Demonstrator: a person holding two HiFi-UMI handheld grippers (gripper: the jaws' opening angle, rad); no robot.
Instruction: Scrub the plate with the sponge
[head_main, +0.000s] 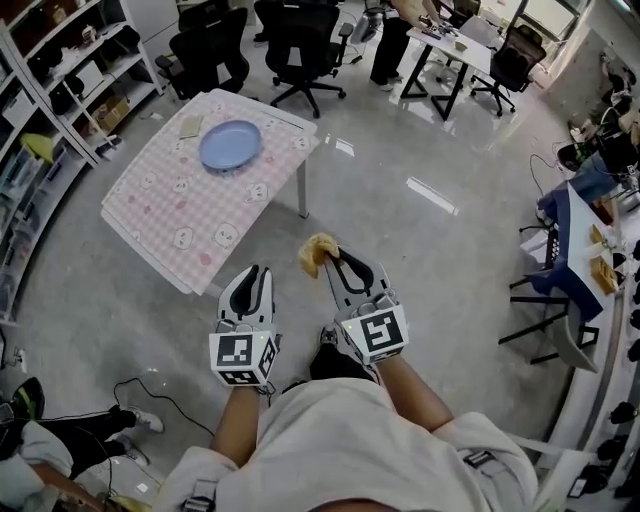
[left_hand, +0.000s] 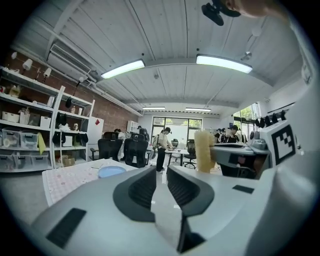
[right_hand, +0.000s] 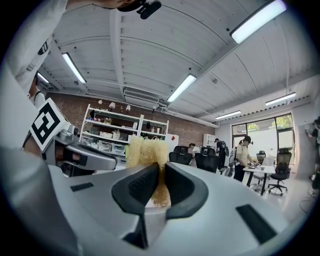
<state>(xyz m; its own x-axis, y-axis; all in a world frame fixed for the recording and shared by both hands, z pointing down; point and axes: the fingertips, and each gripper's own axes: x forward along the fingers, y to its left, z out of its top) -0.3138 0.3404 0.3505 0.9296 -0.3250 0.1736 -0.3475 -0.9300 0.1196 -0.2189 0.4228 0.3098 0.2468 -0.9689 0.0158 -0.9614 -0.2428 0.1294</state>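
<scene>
A blue plate (head_main: 230, 144) lies on a low table with a pink checked cloth (head_main: 190, 215), far ahead of me; the blue plate (left_hand: 111, 171) also shows small in the left gripper view. My right gripper (head_main: 333, 256) is shut on a yellow sponge (head_main: 318, 252), held in the air well short of the table; the yellow sponge (right_hand: 146, 152) sticks up between the jaws of the right gripper (right_hand: 161, 172). My left gripper (head_main: 251, 272) hangs beside it, jaws nearly together with nothing between them, as the left gripper (left_hand: 162, 175) view confirms. The sponge (left_hand: 204, 151) shows to its right.
Black office chairs (head_main: 300, 45) stand behind the table. Shelving (head_main: 60, 90) runs along the left wall. A person (head_main: 395, 40) stands at a white desk (head_main: 450, 55) at the back. More desks (head_main: 590, 250) line the right side. Cables (head_main: 150, 400) lie on the floor.
</scene>
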